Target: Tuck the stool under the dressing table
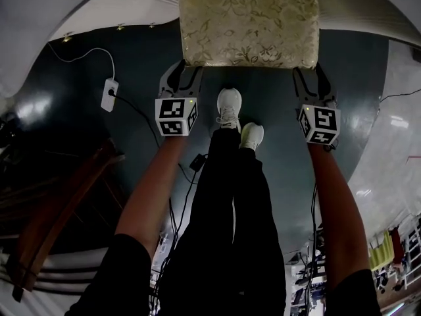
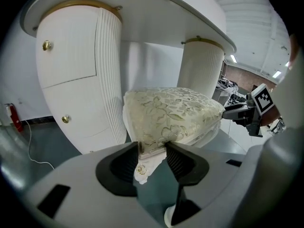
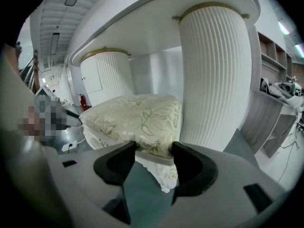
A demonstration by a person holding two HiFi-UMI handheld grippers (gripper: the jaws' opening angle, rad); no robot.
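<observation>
The stool (image 1: 248, 22) has a cream cushion with a gold leaf pattern and a white carved frame. It stands on the dark floor between the two fluted pedestals of the white dressing table (image 2: 71, 70). My left gripper (image 1: 186, 68) holds its near left corner. In the left gripper view the cushion's corner (image 2: 171, 113) sits pinched between both pads of the left gripper (image 2: 152, 151). My right gripper (image 1: 309, 71) holds the near right corner. The right gripper view shows the stool (image 3: 133, 118) pressed between that gripper's (image 3: 154, 151) pads, next to the right pedestal (image 3: 213, 80).
The person's white shoes (image 1: 229, 107) stand just behind the stool. A white power strip (image 1: 109, 94) with cables lies on the floor at the left. Dark wooden furniture (image 1: 59, 209) stands at the near left. Black cables (image 1: 191, 163) trail by the legs.
</observation>
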